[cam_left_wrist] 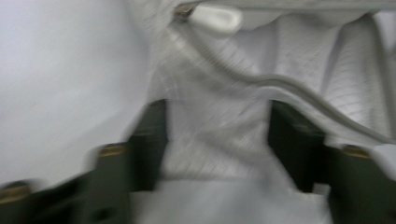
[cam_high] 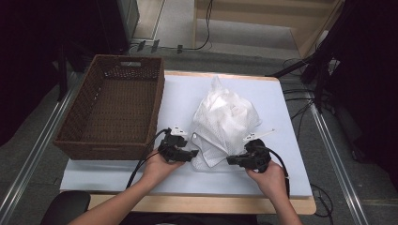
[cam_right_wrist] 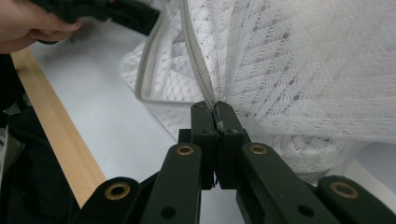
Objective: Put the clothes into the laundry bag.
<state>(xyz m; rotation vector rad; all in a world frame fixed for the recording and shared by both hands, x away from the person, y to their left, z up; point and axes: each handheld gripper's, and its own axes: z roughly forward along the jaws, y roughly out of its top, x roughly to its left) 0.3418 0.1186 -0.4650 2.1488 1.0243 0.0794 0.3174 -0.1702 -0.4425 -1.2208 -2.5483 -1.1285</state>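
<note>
The white mesh laundry bag [cam_high: 224, 123] sits heaped on the counter [cam_high: 281, 154] between the two grippers, bulging with pale contents I can't make out through the netting. Off beyond the left gripper [cam_high: 187, 153], on the side away from the right gripper, stands the brown wicker basket [cam_high: 112, 105], and nothing can be seen inside it from the high view.

The right gripper [cam_right_wrist: 216, 119] has its jaws pressed together, pinching the bag right at the end of its zipper [cam_right_wrist: 198, 60], with the mesh rising straight ahead of the jaws. In the high view that gripper [cam_high: 233, 160] is at the bag's near corner, touching it.

The left gripper's jaws stand partly apart, with a fold of mesh lying between them in the left gripper view; that picture is smeared, so whether the pads press the cloth I can't tell, though it looks loose. Ahead of those jaws runs the zipper line, and at its far end a white pull tab [cam_left_wrist: 215, 18].

No brand, label or writing can be read on the bag, the basket or the counter's pale mat [cam_high: 117, 180].
</note>
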